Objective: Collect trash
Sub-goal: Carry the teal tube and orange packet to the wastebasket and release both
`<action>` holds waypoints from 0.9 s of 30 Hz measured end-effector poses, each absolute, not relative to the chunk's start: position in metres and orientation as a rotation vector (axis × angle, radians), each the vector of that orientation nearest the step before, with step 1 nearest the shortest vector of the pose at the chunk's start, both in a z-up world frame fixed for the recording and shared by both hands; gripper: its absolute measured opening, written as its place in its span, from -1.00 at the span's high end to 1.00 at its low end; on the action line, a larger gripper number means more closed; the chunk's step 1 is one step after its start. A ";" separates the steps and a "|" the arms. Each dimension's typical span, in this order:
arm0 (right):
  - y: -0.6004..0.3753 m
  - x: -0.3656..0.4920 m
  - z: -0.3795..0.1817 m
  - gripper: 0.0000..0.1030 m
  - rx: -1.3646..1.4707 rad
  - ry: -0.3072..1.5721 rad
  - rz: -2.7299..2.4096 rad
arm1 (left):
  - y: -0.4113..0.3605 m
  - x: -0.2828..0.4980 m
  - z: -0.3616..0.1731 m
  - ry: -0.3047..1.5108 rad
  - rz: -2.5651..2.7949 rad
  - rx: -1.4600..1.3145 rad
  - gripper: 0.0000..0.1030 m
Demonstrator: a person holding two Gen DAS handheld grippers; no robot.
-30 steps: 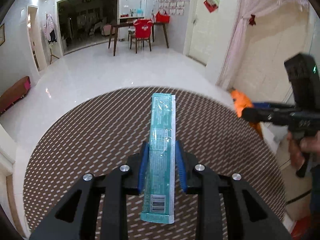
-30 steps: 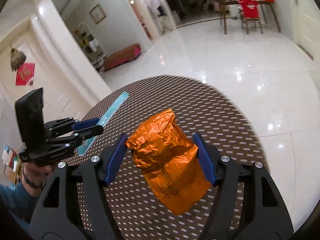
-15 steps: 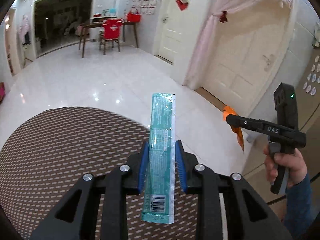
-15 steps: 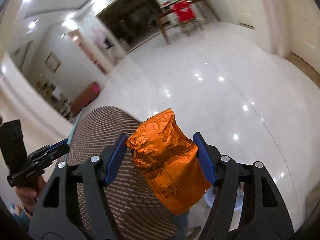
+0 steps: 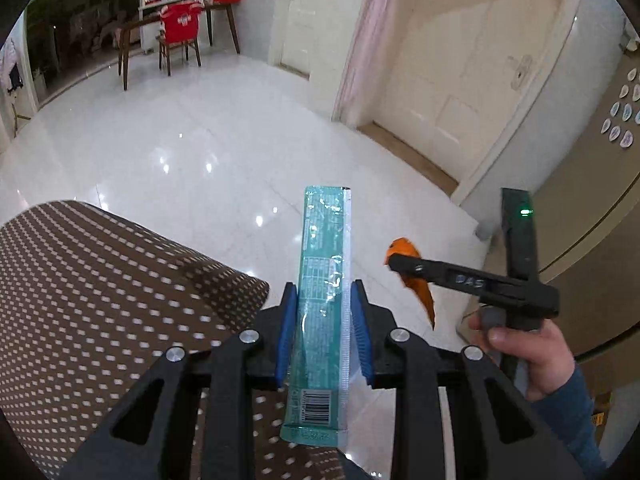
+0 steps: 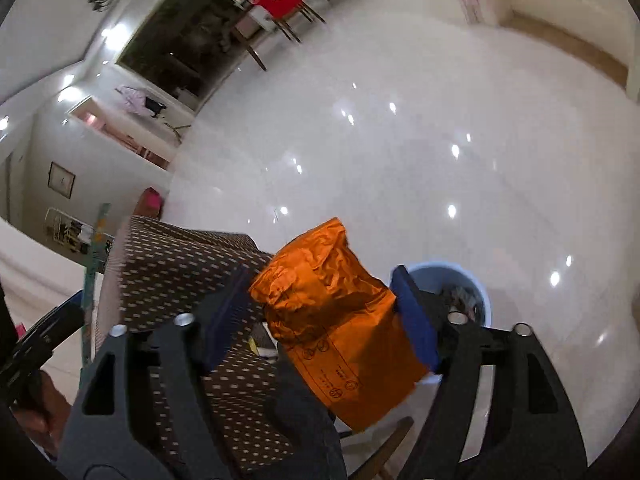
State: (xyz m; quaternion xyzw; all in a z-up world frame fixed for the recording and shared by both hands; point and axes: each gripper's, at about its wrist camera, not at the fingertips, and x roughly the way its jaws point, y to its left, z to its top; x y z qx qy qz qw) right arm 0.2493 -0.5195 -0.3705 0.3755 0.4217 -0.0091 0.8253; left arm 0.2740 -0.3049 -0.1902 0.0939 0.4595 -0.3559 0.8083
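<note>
Left gripper (image 5: pixel 323 332) clamps a teal wrapper (image 5: pixel 325 312), long axis along the fingers, pointing forward past the table edge (image 5: pixel 224 276). Right gripper (image 6: pixel 325 316) pinches a crumpled orange wrapper (image 6: pixel 340 312) above a white bin (image 6: pixel 478 284).

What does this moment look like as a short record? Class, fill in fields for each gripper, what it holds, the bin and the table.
left gripper: shut on teal wrapper, a long flat strip
right gripper: shut on orange wrapper, crumpled
bin: pale, on the white floor, beyond the right gripper, already holding something
table: round, brown dotted cloth, at the left
</note>
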 end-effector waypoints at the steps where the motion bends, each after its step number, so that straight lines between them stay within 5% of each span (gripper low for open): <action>1: -0.521 0.251 -0.379 -0.58 0.814 0.918 -0.025 | -0.311 0.275 -0.197 1.000 -0.758 0.215 0.49; 14: -0.556 0.219 -0.383 -0.75 0.882 0.889 -0.104 | -0.378 0.293 -0.262 1.191 -0.756 0.370 0.46; 16: -0.559 0.211 -0.378 -0.76 0.886 0.877 -0.114 | -0.384 0.299 -0.267 1.217 -0.757 0.385 0.17; 17: -0.560 0.207 -0.375 -0.77 0.886 0.868 -0.119 | -0.388 0.301 -0.267 1.219 -0.750 0.397 -0.33; 18: -0.560 0.206 -0.374 -0.77 0.886 0.864 -0.123 | -0.389 0.302 -0.265 1.199 -0.729 0.401 -0.61; 27: -0.538 0.206 -0.348 -0.88 0.845 0.844 -0.123 | -0.357 0.295 -0.227 1.056 -0.675 0.377 -0.73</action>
